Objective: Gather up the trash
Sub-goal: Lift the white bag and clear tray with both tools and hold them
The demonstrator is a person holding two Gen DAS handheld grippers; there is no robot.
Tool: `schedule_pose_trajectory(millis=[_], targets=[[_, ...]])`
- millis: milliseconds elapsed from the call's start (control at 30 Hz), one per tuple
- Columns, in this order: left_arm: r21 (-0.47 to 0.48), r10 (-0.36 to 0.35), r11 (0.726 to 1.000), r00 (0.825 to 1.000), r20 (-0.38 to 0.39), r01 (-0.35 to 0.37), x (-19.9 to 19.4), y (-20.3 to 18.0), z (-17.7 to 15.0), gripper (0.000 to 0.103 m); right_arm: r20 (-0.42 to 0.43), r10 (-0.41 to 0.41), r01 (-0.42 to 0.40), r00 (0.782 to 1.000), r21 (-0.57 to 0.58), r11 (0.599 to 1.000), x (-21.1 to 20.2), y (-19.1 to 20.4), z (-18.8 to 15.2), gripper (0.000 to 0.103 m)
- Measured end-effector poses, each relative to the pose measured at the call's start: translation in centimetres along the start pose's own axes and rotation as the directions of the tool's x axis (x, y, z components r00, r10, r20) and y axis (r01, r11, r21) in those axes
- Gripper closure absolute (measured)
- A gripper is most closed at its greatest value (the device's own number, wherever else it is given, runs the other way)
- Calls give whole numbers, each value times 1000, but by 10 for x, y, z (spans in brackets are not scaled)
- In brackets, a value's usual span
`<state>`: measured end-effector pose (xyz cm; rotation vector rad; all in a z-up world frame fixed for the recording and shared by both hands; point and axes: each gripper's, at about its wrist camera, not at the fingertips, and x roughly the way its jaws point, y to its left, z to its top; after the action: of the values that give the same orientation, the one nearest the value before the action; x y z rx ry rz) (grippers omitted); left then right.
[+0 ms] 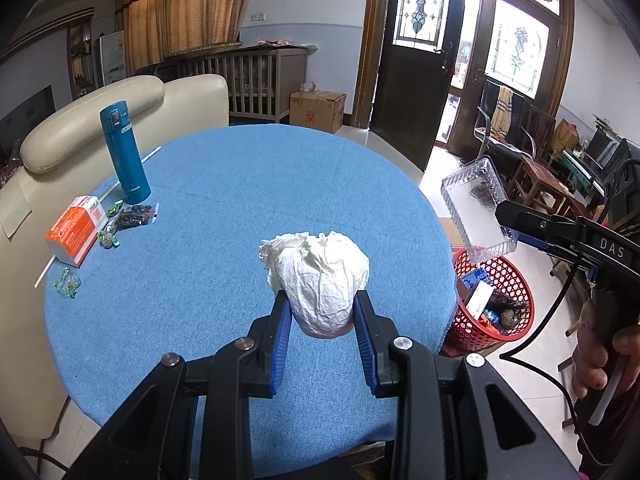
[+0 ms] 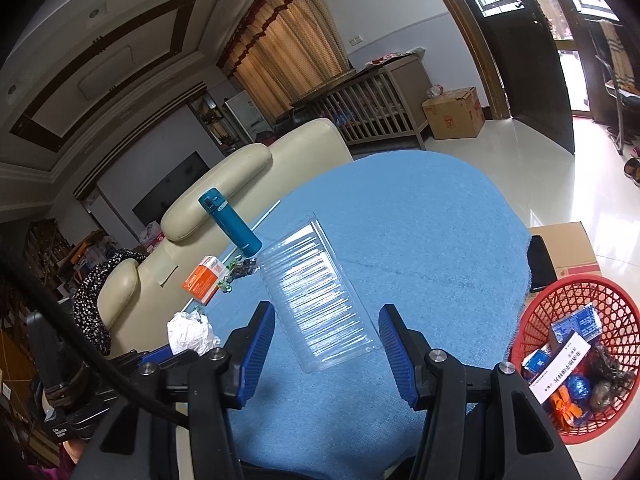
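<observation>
My left gripper [image 1: 320, 308] is shut on a crumpled white paper ball [image 1: 320, 272], held over the near part of the blue-clothed round table [image 1: 224, 184]. The ball [image 2: 188, 332] also shows at the lower left of the right wrist view. My right gripper [image 2: 326, 316] is shut on a clear ribbed plastic tray [image 2: 316, 292]. In the left wrist view that tray [image 1: 476, 208] hangs in the air past the table's right edge, above a red mesh basket [image 1: 496, 280]. The basket [image 2: 576, 304] stands on the floor with several pieces of trash inside.
At the table's far left stand a teal flask [image 1: 125, 152] and an orange-and-white box [image 1: 74, 230], with green candy wrappers [image 1: 69, 282], a dark wrapper [image 1: 134, 214] and a white straw [image 1: 132, 170]. A cream sofa [image 1: 92, 120] sits behind. A cardboard box [image 2: 568, 244] and a dark phone [image 2: 540, 264] lie by the basket.
</observation>
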<state>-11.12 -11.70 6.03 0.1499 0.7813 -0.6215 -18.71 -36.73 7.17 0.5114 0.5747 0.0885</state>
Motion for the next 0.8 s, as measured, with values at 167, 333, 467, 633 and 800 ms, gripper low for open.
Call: schedule_pose_trajectory(millis=[167,333,467,633,800], targets=[[-5,1,1000,1000,-9,-1,3,0,0,70,-5,-1,1,1000,16,1000,2,-3,0,46],[-11,1,1000,1000,-20,-1,6,1,-1,70,-5,-4,5,1000,39,999,2,-7,1,46],[-18,1,1000,999,-33,-2,9,1,-3,70,-11,-6,7,1000,58,998,3,-11,1,46],[-22,3,1000,999,-44,-4,12,1,-4,70,-18,-4,5,1000,77,997,4,-16,1,46],[-32,3,999,998,-60,-5,16,2,-5,70,-24,-5,7,1000,84,996,7,-18,0,46]])
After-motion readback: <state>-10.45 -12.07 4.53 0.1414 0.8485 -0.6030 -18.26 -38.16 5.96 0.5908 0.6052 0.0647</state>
